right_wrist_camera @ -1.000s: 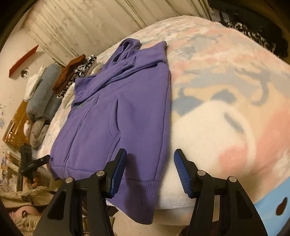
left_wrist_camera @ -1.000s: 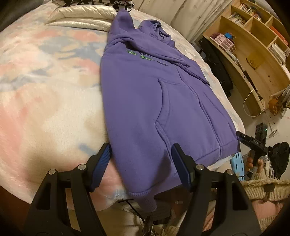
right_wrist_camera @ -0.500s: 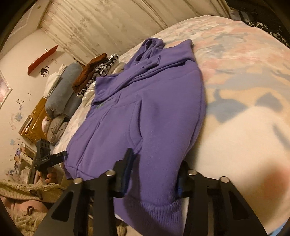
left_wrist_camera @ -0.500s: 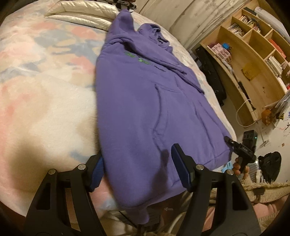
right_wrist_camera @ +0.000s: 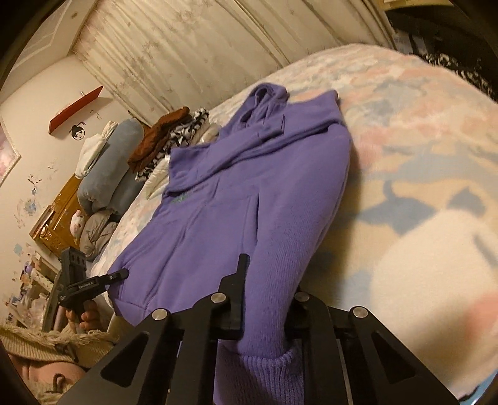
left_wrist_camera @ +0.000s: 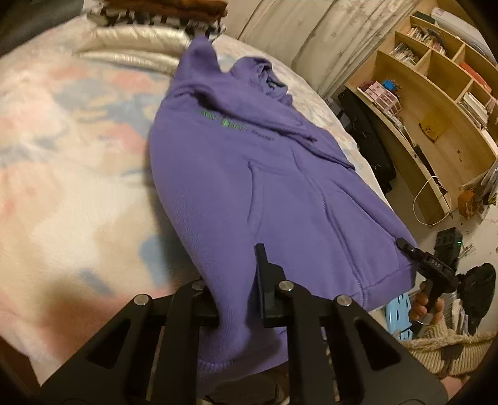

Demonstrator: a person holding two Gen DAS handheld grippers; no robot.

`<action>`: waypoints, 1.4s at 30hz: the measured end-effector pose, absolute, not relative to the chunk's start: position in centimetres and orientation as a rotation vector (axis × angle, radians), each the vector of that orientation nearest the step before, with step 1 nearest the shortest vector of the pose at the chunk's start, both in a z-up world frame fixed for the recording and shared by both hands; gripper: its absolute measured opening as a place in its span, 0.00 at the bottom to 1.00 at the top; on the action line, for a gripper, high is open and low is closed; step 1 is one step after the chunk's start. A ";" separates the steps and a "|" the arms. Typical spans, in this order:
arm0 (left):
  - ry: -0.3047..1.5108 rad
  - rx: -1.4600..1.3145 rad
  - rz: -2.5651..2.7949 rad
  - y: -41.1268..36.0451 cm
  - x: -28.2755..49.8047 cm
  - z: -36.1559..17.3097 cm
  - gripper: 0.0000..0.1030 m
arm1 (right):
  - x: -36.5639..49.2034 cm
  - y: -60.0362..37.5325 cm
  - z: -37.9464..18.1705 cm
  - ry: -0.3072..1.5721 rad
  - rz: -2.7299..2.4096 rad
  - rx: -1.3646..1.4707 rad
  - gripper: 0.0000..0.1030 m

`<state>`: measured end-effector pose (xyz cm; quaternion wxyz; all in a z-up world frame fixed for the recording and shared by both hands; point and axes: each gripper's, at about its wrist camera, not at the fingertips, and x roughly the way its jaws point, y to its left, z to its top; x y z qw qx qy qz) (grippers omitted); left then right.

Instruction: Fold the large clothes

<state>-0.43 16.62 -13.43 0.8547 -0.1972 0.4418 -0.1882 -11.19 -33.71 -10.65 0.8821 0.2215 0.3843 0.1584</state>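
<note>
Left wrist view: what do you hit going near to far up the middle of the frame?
left gripper, shut on the hem → purple hoodie, lying front up → green chest print → hood → silvery pillow → striped and brown folded clothes at the head of the bed.

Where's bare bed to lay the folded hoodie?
Open blanket runs from the purple hoodie to the bed's far side, up to the silver pillows. Crowded: clothes pile at the head; the hoodie's other side meets the bed edge.
</note>
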 end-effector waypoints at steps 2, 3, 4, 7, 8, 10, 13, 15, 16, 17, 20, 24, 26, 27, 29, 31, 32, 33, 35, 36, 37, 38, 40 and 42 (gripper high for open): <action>0.915 -0.399 -0.386 16.6 -0.9 -12.1 0.09 | -11.5 -33.1 -9.5 0.789 0.331 0.452 0.10; 0.910 -0.398 -0.383 16.6 -1.1 -11.5 0.09 | -11.7 -33.1 -9.1 0.787 0.337 0.449 0.10; 0.910 -0.397 -0.382 16.7 -1.4 -11.0 0.09 | -11.9 -32.8 -8.6 0.785 0.346 0.441 0.10; 0.916 -0.374 -0.388 17.1 -2.9 -9.4 0.09 | -13.1 -31.4 -7.0 0.778 0.365 0.399 0.10; 0.923 -0.357 -0.388 17.2 -3.4 -8.9 0.09 | -13.5 -31.2 -6.6 0.782 0.371 0.397 0.10; 0.939 -0.326 -0.389 17.5 -5.0 -7.8 0.09 | -14.5 -31.0 -5.9 0.805 0.382 0.407 0.10; 0.959 -0.307 -0.399 17.7 -7.4 -6.4 0.09 | -16.3 -31.7 -5.1 0.853 0.367 0.438 0.10; 0.968 -0.299 -0.400 18.0 -8.7 -5.5 0.09 | -17.0 -32.0 -4.8 0.875 0.357 0.466 0.10; 0.976 -0.297 -0.395 18.0 -8.8 -5.1 0.09 | -17.1 -32.1 -4.6 0.882 0.350 0.476 0.10; 0.984 -0.299 -0.392 17.9 -8.8 -5.0 0.09 | -17.1 -32.1 -4.5 0.887 0.341 0.483 0.10; 1.023 -0.354 -0.381 17.9 -7.2 -4.7 0.09 | -16.1 -32.2 -4.1 0.893 0.333 0.526 0.10; 1.054 -0.480 -0.370 18.3 -2.1 -4.6 0.09 | -13.1 -33.5 -3.2 0.903 0.332 0.594 0.10; 1.054 -0.531 -0.372 18.1 1.0 -4.3 0.10 | -9.9 -33.6 -2.7 0.900 0.329 0.649 0.10; 1.050 -0.550 -0.374 18.0 2.7 -4.2 0.10 | -8.4 -33.7 -2.4 0.897 0.323 0.668 0.11; 1.042 -0.579 -0.373 17.8 6.3 -4.0 0.11 | -4.1 -34.3 -2.1 0.894 0.296 0.718 0.11; 1.033 -0.616 -0.359 17.7 9.8 -4.0 0.12 | 0.0 -35.0 -2.4 0.898 0.259 0.751 0.11; 1.028 -0.641 -0.345 17.9 12.1 -4.0 0.14 | 2.1 -35.3 -2.6 0.903 0.241 0.762 0.14; 1.026 -0.661 -0.339 18.1 13.9 -4.1 0.16 | 4.6 -35.7 -2.8 0.909 0.224 0.771 0.19; 1.008 -0.708 -0.308 18.7 17.5 -4.3 0.26 | 9.0 -36.6 -3.5 0.920 0.185 0.799 0.29; 1.000 -0.727 -0.296 19.0 19.2 -4.5 0.30 | 11.0 -37.1 -3.9 0.919 0.177 0.823 0.37; 0.999 -0.748 -0.293 19.1 20.6 -4.8 0.39 | 13.2 -37.5 -4.2 0.914 0.172 0.851 0.39; 0.999 -0.780 -0.293 19.4 22.1 -5.3 0.45 | 15.0 -38.0 -4.5 0.910 0.170 0.872 0.44; 1.008 -0.807 -0.272 19.7 24.5 -6.4 0.47 | 17.7 -38.5 -5.3 0.892 0.179 0.910 0.57; 1.014 -0.809 -0.231 20.1 26.6 -7.6 0.50 | 20.0 -39.1 -5.7 0.856 0.171 0.930 0.81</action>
